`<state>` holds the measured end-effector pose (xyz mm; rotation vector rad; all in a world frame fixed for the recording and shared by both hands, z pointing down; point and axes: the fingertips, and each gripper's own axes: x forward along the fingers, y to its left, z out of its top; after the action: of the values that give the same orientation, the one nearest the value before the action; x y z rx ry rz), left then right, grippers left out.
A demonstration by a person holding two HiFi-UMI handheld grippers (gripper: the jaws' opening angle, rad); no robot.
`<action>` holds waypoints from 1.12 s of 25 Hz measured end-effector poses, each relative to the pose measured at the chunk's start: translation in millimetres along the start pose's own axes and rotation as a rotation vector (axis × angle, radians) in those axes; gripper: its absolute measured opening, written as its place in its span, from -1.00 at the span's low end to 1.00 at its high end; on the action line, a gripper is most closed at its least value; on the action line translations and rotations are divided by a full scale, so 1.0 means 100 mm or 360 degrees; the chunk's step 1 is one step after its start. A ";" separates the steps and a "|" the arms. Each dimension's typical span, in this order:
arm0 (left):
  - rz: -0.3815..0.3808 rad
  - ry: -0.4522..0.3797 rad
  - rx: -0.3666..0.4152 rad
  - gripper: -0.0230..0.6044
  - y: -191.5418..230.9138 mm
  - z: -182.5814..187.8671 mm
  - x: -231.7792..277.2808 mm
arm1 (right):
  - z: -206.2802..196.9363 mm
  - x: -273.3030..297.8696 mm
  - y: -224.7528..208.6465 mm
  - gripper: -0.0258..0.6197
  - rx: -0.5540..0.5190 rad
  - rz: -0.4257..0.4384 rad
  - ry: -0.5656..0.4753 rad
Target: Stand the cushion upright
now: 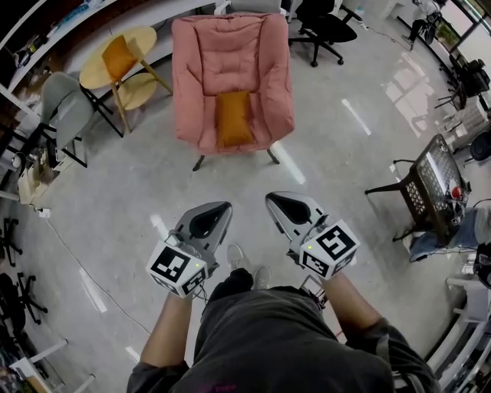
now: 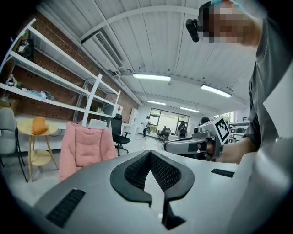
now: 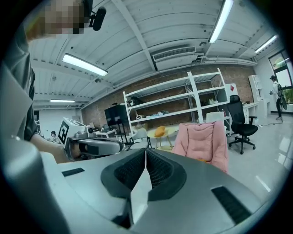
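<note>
The person stands on the pale glossy floor with a gripper in each hand, both held out in front at about waist height and pointing slightly down. The left gripper has its jaws pressed together with nothing between them. The right gripper, just beside it, is closed the same way and is also empty. The two are side by side but not touching, and the person's shoes show between them on the floor.

Straight ahead, well apart from both grippers, is a pink padded armchair that faces the person. The orange cushion lies on its seat, in the middle and toward the front edge, not propped against the backrest.

To the left of the armchair is a round wooden table with a second orange cushion on top. A grey chair stands further left. A black mesh chair is off to the right, and a black office chair sits behind the armchair.
</note>
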<state>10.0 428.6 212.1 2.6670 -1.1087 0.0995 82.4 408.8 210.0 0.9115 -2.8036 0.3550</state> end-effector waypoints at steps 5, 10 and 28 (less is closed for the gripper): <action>-0.0047 0.0023 0.0007 -0.90 0.51 0.06 0.18 | 0.09 0.44 -0.26 -0.87 -0.0001 -0.0061 0.0010; -0.0055 0.0051 0.0010 -0.90 0.88 0.11 0.28 | 0.14 0.76 -0.45 -0.87 0.0018 -0.0090 0.0024; 0.0032 0.0218 -0.0089 -0.90 2.01 -0.26 1.05 | -0.30 1.75 -1.62 -0.87 0.0093 -0.0083 0.0181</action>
<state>-56.5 226.5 295.2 2.5575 -1.0790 0.2471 42.0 193.0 307.9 0.9434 -2.6742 0.4684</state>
